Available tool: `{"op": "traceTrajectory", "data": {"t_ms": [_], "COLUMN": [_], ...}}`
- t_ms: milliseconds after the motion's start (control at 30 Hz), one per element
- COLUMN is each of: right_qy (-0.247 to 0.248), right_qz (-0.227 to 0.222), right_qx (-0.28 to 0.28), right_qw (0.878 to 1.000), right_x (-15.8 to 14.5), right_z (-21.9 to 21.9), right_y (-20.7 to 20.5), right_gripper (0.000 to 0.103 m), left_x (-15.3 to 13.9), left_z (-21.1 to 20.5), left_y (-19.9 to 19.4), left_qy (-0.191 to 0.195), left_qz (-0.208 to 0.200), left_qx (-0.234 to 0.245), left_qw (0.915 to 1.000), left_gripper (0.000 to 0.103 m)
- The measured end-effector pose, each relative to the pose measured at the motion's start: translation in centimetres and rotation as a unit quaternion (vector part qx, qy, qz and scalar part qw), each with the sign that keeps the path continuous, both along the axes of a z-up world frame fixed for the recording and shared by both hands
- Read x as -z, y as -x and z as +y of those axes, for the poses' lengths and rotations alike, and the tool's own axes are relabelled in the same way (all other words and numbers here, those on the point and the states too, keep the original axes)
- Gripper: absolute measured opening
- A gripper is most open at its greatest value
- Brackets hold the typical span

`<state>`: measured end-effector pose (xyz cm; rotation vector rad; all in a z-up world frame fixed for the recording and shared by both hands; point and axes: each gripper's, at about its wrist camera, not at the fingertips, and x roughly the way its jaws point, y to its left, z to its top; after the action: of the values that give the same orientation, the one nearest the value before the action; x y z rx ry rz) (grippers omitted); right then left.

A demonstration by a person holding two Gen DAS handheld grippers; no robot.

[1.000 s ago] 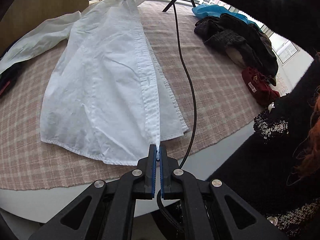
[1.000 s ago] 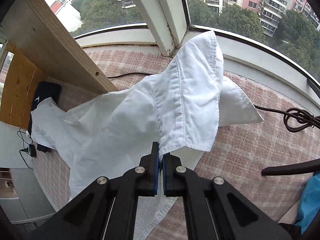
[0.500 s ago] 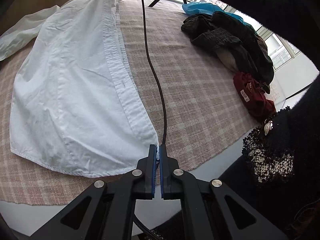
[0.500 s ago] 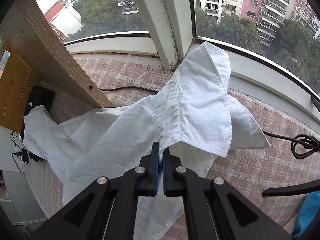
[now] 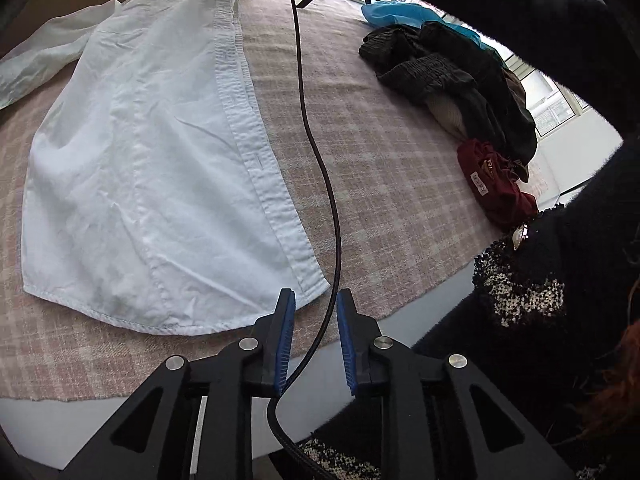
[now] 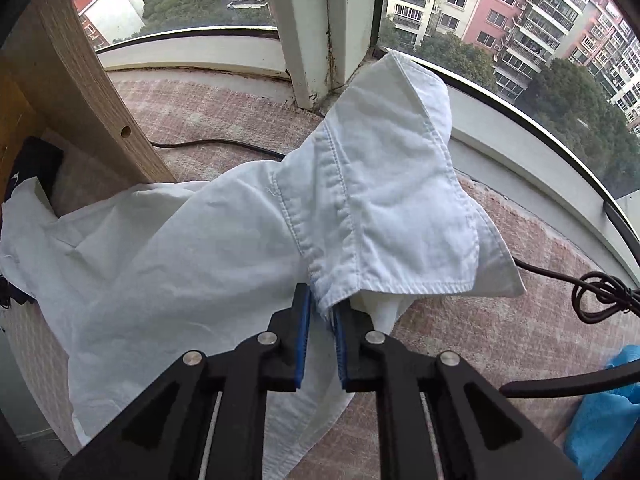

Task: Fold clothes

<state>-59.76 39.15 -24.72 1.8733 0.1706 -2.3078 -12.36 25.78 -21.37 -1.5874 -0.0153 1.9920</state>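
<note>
Your left gripper has its jaws opening just off the hem corner of the white shirt — the cloth lies beside the left pad, not between the two, and only the black cable runs through the gap. The shirt lies spread flat on the pink checked tablecloth, button placket along its right edge. Your right gripper is at the far end by the collar; its jaws are opening too, with the collar's placket edge still hanging between the blue pads, and whether they press it you cannot tell. Off to the right sits a heap of dark clothes and a maroon garment
</note>
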Motion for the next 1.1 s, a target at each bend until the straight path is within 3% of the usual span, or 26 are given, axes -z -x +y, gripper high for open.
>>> {"op": "traceTrajectory", "data": {"t_ms": [67, 200, 300, 433, 533, 600, 733, 833, 900, 967, 1000, 1100], "right_qy": [-0.012, -0.014, -0.005, 0.035, 0.063, 0.081, 0.109, 0.118, 0.156, 0.194, 0.202, 0.184], "right_qz": [0.011, 0.040, 0.044, 0.049, 0.060, 0.065, 0.058, 0.052, 0.038, 0.022, 0.019, 0.026], "right_qx": [-0.006, -0.011, -0.014, -0.025, -0.038, -0.036, -0.007, 0.048, 0.114, 0.186, 0.215, 0.262], "right_qw": [1.000, 0.999, 0.999, 0.998, 0.995, 0.994, 0.992, 0.990, 0.980, 0.963, 0.955, 0.947], "right_x": [-1.2, -4.4, -6.7, -10.4, -13.1, -13.9, -13.0, -10.0, -7.3, -4.6, -3.4, -1.3], "right_z": [-0.1, 0.1, 0.3, 0.3, -0.2, -0.9, -2.9, -4.2, -4.0, -3.7, -3.7, -4.5], "right_y": [-1.0, -3.4, -5.9, -10.6, -15.1, -18.2, -24.1, -28.0, -30.4, -32.4, -33.1, -33.5], "right_gripper": [0.027, 0.034, 0.034, 0.034, 0.034, 0.034, 0.034, 0.034, 0.034, 0.034, 0.034, 0.034], "left_x": [-1.1, -1.8, -3.7, -7.5, -10.0, -9.9, -6.0, -2.7, -0.9, 0.6, 1.2, 2.5], "left_z": [-3.2, -10.5, -13.6, -17.4, -20.3, -22.2, -24.0, -23.5, -22.8, -22.0, -21.6, -20.5], "left_y": [-0.3, 0.8, 2.0, 4.9, 7.8, 10.8, 17.6, 21.7, 24.1, 26.1, 27.1, 29.5], "left_qy": [0.021, 0.061, 0.074, 0.037, 0.047, 0.047, 0.040, 0.045, 0.030, 0.019, 0.014, -0.012], "left_qz": [0.013, 0.008, 0.035, 0.078, 0.131, 0.138, 0.096, 0.090, 0.078, 0.065, 0.059, 0.043], "left_qx": [-0.026, -0.091, -0.092, -0.081, -0.069, -0.065, -0.056, -0.042, -0.049, -0.055, -0.059, -0.068], "left_qw": [0.9994, 0.9939, 0.9924, 0.9930, 0.9878, 0.9872, 0.9930, 0.9940, 0.9953, 0.9962, 0.9965, 0.9967], "left_gripper": [0.033, 0.033, 0.033, 0.034, 0.045, 0.045, 0.045, 0.045, 0.045, 0.045, 0.045, 0.045]}}
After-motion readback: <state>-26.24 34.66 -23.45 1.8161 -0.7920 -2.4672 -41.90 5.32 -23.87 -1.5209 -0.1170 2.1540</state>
